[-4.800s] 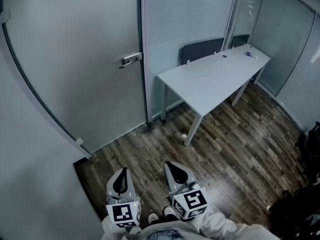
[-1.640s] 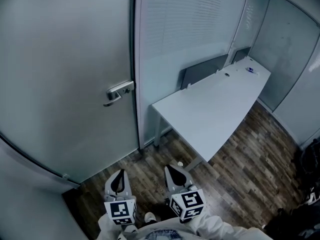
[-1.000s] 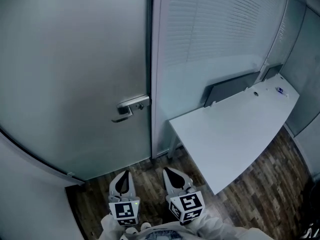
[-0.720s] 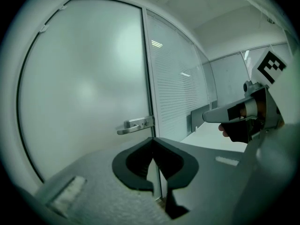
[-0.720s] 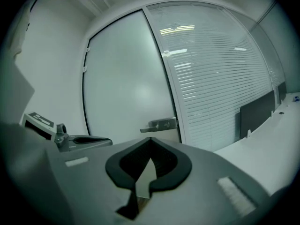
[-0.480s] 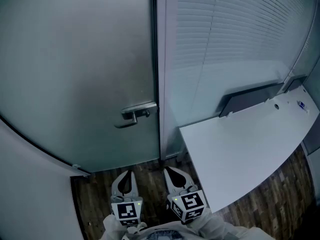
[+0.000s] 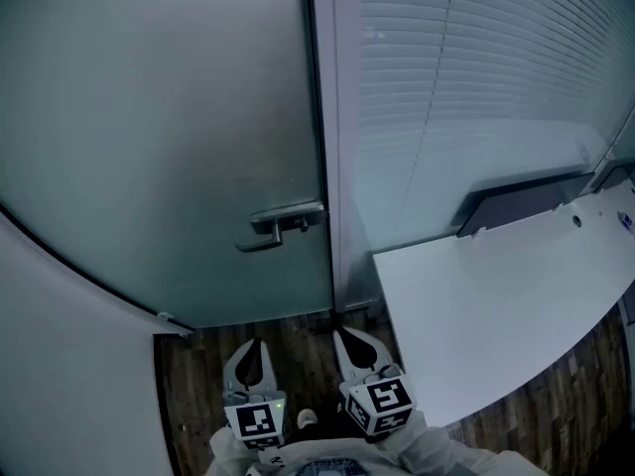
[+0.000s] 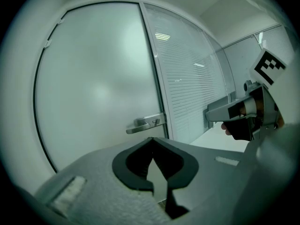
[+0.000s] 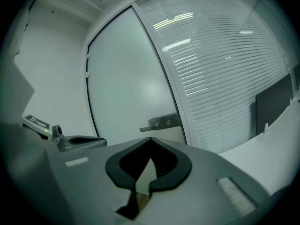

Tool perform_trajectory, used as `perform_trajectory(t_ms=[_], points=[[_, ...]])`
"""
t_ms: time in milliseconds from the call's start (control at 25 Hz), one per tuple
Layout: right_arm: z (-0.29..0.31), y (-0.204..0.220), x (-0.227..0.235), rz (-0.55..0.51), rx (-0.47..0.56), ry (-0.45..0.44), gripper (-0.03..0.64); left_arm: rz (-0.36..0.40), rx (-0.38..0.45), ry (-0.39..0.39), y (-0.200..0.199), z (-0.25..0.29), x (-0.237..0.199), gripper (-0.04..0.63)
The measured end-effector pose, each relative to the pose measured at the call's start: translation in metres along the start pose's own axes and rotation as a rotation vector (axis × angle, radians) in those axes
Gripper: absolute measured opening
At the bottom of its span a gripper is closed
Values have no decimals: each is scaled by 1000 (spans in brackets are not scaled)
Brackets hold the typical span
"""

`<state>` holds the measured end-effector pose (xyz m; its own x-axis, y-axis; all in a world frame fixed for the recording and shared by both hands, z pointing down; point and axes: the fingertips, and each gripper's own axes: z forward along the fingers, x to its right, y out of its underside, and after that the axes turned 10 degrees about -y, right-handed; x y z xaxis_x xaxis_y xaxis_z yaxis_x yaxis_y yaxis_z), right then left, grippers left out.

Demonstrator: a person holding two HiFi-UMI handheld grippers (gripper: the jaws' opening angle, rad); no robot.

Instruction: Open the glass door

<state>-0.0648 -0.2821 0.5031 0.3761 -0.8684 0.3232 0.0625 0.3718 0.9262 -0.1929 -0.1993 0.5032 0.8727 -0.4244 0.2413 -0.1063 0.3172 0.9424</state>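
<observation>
Both tongs are held low in the head view, on either side of 6 o'clock. The left gripper (image 7: pixel 252 347) is seen at about 7 o'clock with its jaws brought together at the tips and nothing caught between them. The right gripper (image 7: pixel 347 335) is seen at about 5 o'clock, and its jaws are likewise closed tip to tip on nothing. Both are pointed toward the glass door (image 7: pixel 169 117), which is spread across the 9 to 12 o'clock part of the head view and is seen lying shut in its frame (image 7: pixel 340 167). A white wall (image 7: pixel 69 385) is seen at 8 o'clock. The lever handle (image 7: pixel 283 224) is mounted near the door's right edge, just off centre toward 9 o'clock, with its lever held level and turned toward 9 o'clock. It is touched by neither gripper, and both are kept well apart from it. A glass panel with blinds (image 7: pixel 476 87) is seen from 1 to 2 o'clock, and a white table (image 7: pixel 506 305) is placed at 4 o'clock. Dark wooden floor (image 7: pixel 298 340) is shown between the grippers.
</observation>
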Motion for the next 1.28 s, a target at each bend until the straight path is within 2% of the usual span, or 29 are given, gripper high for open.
perform_trajectory(t_ms=[160, 400, 480, 520, 640, 760, 840, 1040, 1280], points=[[7, -2, 5, 8, 3, 2, 3, 85, 48, -65, -11, 13, -9, 5], [10, -9, 5, 5, 7, 6, 3, 120, 36, -99, -15, 34, -22, 6], [11, -14, 6, 0, 12, 12, 3, 145, 36, -89, -17, 45, -22, 83], [11, -17, 7, -4, 15, 15, 3, 166, 43, -88, -18, 49, -22, 83], [11, -24, 5, -24, 20, 18, 3, 251, 63, -80, -19, 58, -19, 115], [12, -27, 6, -33, 25, 19, 3, 313, 65, -40, -14, 71, -12, 212], [13, -27, 6, -34, 25, 20, 3, 368, 70, -26, -10, 80, -10, 234], [5, -25, 1, -45, 14, 32, 3, 526, 109, -47, -16, 100, -14, 236], [-11, -19, 15, -32, 11, 95, 3, 750, 174, -55, -20, 126, -5, 236]])
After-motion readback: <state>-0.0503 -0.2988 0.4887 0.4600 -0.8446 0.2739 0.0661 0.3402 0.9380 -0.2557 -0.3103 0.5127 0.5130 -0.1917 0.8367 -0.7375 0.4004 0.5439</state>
